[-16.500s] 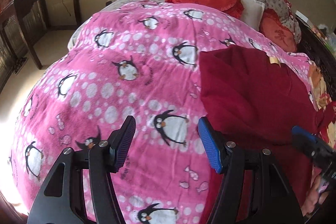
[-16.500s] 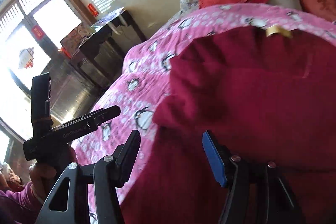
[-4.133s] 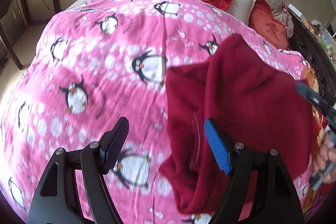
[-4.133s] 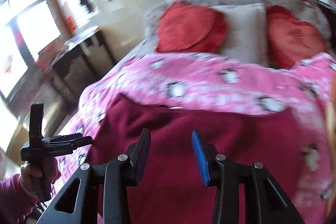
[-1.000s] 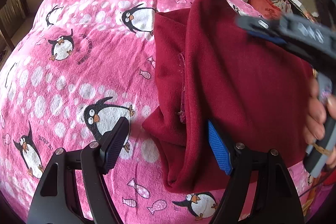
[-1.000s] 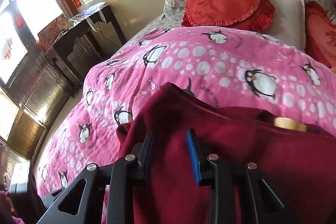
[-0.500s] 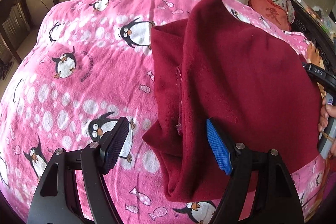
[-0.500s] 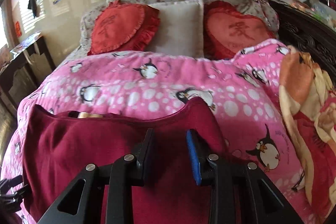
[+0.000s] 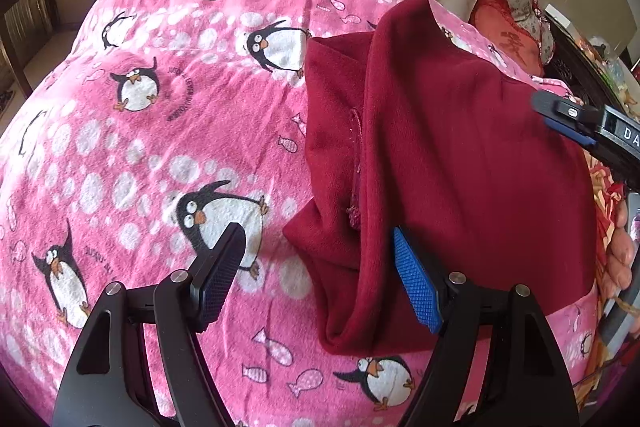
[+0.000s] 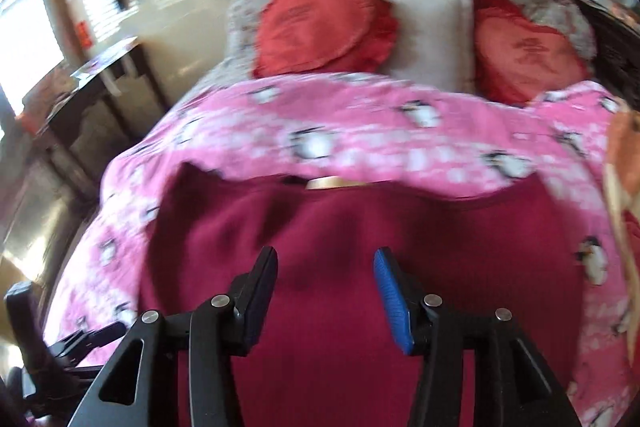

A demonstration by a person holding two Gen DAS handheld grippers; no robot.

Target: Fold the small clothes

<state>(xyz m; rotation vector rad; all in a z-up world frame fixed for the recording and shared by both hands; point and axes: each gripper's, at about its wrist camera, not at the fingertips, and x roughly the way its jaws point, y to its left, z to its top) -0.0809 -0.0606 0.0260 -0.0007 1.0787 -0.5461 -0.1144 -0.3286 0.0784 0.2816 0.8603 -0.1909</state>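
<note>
A dark red garment (image 9: 460, 163) lies on the pink penguin blanket (image 9: 168, 115), its left part folded over the middle with a folded edge running down its left side. My left gripper (image 9: 316, 275) is open and empty, hovering above the garment's lower left corner. My right gripper (image 10: 324, 299) is open and empty above the middle of the garment (image 10: 360, 247); this view is blurred. A tan label (image 10: 332, 182) shows at the collar. The right gripper's tip also shows at the right edge of the left wrist view (image 9: 576, 123).
Two red cushions (image 10: 320, 27) (image 10: 524, 59) and a white pillow (image 10: 432, 31) lie at the head of the bed. A dark desk (image 10: 92, 83) stands left of the bed. An orange patterned cloth (image 10: 624, 155) lies at the right edge.
My right gripper has opened, letting go of the garment's edge, and pulled back over its middle. The garment lies flat. My left gripper has hardly moved.
</note>
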